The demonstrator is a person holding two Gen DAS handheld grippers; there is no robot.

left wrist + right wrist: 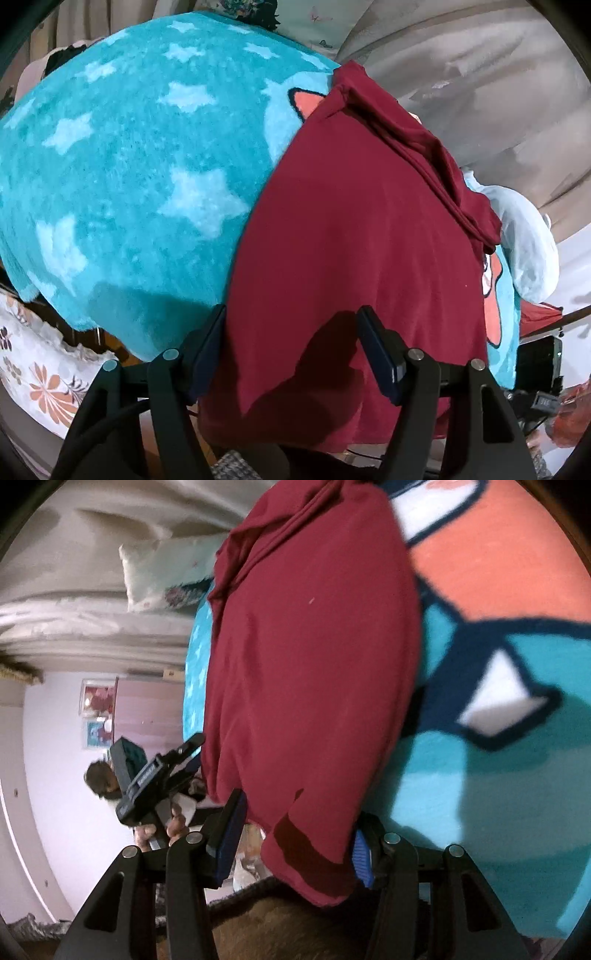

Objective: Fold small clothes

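Note:
A dark red garment [351,229] lies on a teal blanket with pale stars [122,173]. Its far edge is bunched into a folded ridge. My left gripper [291,332] is open, its fingers [376,350] straddling the garment's near edge, not closed on it. In the right wrist view the same red garment [314,664] hangs over the blanket's edge, hem toward me. My right gripper [295,834] is open, its jaws on either side of the hem corner. The left gripper [162,771] shows there at the left, in a hand.
The blanket [498,775] carries a large orange, white and navy cartoon print. A pale pillow [524,240] lies at the right. A floral sheet [40,365] hangs at lower left. Beige curtains [461,74] hang behind. A person [103,779] is by the wall.

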